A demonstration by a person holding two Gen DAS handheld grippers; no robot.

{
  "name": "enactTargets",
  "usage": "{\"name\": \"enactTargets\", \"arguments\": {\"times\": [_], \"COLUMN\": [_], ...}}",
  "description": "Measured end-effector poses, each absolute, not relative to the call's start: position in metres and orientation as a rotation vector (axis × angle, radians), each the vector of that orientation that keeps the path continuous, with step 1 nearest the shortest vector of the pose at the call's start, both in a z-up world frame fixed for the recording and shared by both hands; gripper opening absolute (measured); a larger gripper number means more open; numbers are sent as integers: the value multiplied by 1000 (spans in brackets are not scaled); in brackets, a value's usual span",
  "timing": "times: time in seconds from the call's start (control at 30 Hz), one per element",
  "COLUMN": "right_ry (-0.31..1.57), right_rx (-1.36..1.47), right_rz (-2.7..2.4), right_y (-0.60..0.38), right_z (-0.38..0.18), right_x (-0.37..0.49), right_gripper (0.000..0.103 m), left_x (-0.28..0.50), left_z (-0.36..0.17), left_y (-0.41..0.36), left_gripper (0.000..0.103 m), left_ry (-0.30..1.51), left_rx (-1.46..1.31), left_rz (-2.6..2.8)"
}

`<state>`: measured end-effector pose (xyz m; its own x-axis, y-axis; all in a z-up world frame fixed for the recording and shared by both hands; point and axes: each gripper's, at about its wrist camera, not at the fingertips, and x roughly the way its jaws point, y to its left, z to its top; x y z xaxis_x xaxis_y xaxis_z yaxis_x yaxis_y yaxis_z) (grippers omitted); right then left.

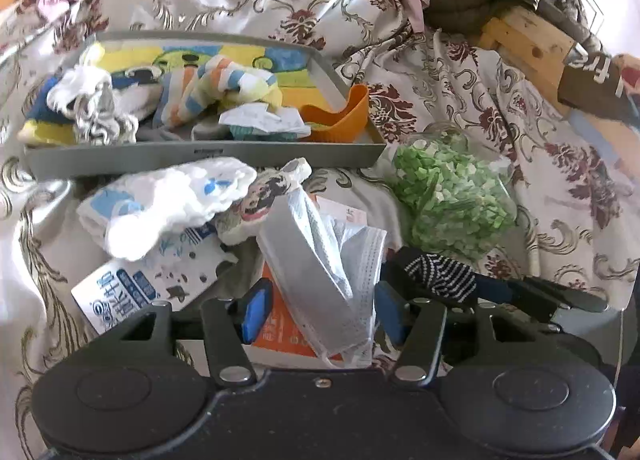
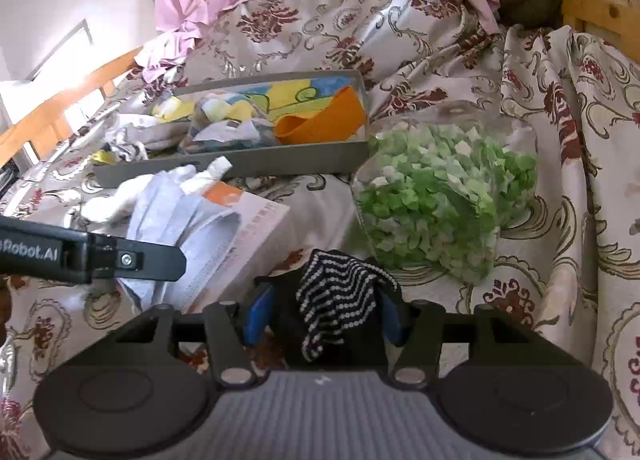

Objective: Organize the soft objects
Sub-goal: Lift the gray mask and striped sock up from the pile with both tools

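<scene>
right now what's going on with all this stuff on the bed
A person with a gripper in each hand is sorting soft things on a patterned bedspread. The left gripper stands open around a grey face mask; the right gripper stands open around a black-and-white striped sock. A grey tray behind already holds socks and cloths, and a bag of green pieces lies beside it.

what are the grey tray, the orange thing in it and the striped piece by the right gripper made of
Grey tray: likely matte plastic, with thin rigid straight walls.
Orange thing: probably silicone or soft plastic; smooth, bent in a curve.
Striped piece: knit fabric, limp and folded, black with white stripes.
</scene>
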<state>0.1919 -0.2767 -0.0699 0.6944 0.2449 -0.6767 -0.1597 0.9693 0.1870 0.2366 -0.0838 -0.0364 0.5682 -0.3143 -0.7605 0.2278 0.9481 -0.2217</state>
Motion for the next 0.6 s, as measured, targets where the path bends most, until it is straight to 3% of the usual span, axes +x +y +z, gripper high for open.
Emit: {"name": "enactTargets", "arguments": {"times": [0.17,0.27,0.37,0.43,0.6], "right_ry": [774,783,790,794,764], "right_rx": [102,84,67,53,-16], "right_rz": [219,227,248,266,298], "right_y": [-273,-269,-265,-262,-251], "right_z": [-78,-82,-82,-82,-78], "right_x": [197,198,196,194,184], "right_gripper": [62,61,45,28,15], "left_x": [237,237,234,231,217], "left_z": [-39,-39,-40,-40,-42], "left_y": [-88,-90,-87,-83,-71], "left_gripper": [58,49,39,29,20], "left_ry": [882,869,872,877,883], "left_rx": [-70,-58,-67,-88,-157], "left_rz": [-289,-267,-271,-275,-289]}}
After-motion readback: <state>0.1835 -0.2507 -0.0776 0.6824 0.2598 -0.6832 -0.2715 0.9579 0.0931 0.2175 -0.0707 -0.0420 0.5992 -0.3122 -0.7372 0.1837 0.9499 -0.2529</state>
